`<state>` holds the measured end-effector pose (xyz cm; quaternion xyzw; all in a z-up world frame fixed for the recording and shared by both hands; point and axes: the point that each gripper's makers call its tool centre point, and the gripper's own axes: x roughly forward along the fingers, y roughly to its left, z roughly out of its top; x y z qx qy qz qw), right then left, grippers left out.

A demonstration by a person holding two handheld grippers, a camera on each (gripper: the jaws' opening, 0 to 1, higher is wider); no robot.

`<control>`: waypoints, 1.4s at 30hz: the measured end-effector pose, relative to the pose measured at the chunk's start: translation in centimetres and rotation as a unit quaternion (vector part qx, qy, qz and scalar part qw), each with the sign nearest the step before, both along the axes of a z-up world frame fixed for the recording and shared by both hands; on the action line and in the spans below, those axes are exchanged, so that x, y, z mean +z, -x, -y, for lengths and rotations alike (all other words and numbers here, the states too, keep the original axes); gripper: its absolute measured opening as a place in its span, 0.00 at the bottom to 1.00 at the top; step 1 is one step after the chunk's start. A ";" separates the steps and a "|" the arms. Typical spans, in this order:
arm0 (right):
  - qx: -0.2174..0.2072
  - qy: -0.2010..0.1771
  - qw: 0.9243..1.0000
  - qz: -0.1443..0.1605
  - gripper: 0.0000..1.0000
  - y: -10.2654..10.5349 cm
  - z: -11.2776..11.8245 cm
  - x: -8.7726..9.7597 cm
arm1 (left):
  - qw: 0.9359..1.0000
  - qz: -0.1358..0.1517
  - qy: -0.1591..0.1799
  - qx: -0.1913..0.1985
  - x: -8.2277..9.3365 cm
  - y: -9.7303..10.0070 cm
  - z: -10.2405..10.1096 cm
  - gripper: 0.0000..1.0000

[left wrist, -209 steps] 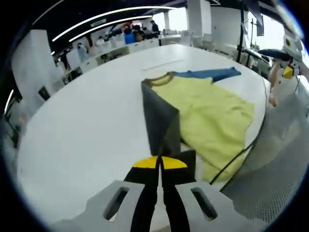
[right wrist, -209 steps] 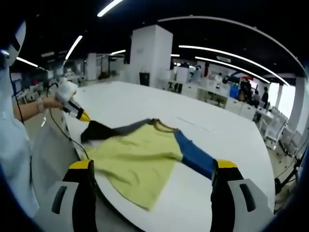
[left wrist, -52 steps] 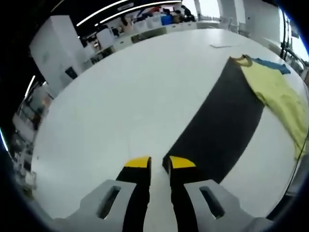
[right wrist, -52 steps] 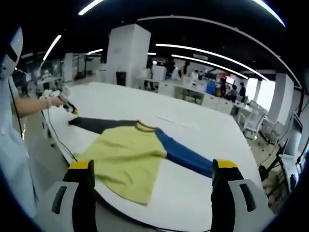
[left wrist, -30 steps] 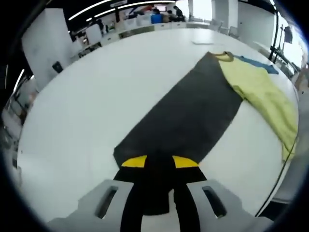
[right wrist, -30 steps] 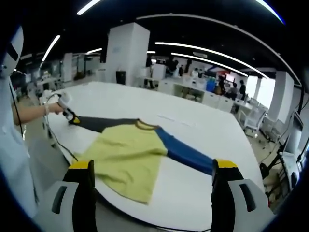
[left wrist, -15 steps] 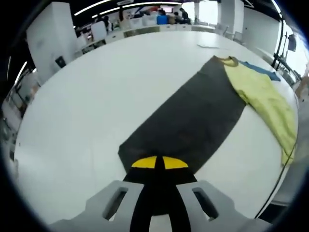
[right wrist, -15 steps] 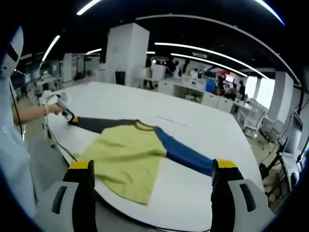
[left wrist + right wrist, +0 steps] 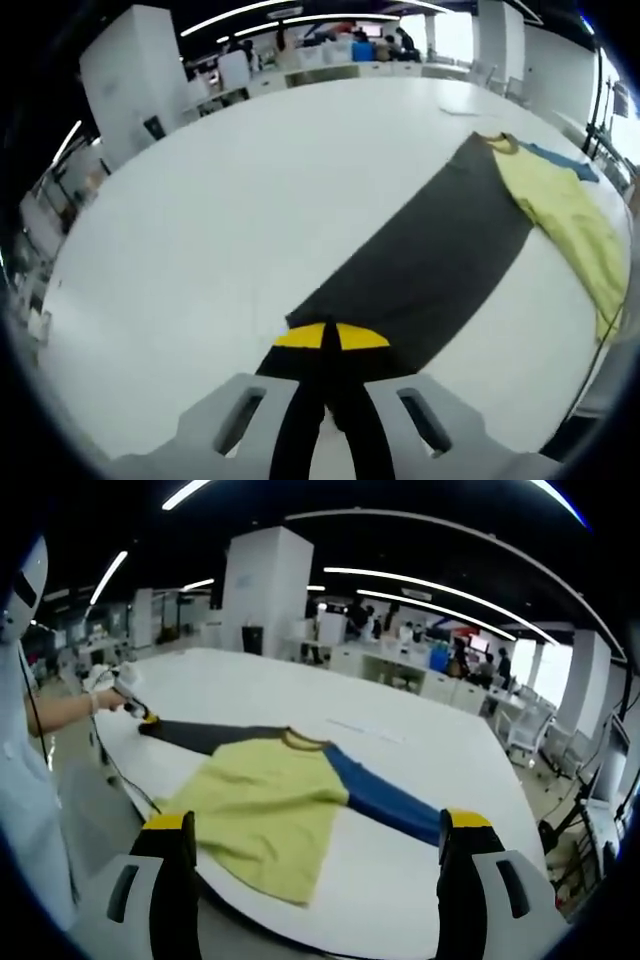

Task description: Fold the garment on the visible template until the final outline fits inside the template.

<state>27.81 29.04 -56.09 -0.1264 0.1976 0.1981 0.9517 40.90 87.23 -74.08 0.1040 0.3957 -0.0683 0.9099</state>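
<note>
White and broad, the surface (image 9: 420,770) carries a shirt (image 9: 270,805) spread flat. Left gripper (image 9: 331,338) fingers pinch the dark sleeve (image 9: 430,270) end; right gripper (image 9: 315,852) fingers gape, empty. Soft, limp cloth: best taken by cuffs or hem corners.

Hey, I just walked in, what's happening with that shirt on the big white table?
A person is working on a long-sleeved shirt spread flat on the white table, with a gripper in each hand. The left gripper is shut on the cuff end of the dark grey sleeve, which lies stretched straight out from the yellow body. The right gripper is open, held back from the table edge. The blue sleeve lies extended too; nothing is folded yet.
</note>
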 end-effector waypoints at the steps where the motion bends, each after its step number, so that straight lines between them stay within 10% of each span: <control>1: 0.001 -0.001 1.000 0.001 1.00 0.0 -0.1 0.1 | 1.000 0.001 -0.005 0.006 0.0 0.0 -0.7 0.00; 27: 0.000 0.001 1.000 -0.002 1.00 0.1 0.0 -0.1 | 0.992 0.001 0.017 0.121 -1.9 2.2 -6.9 0.00; 42: 0.011 0.000 1.000 0.002 1.00 0.0 -0.7 0.0 | 0.997 0.063 0.018 0.037 4.1 1.2 -1.0 0.20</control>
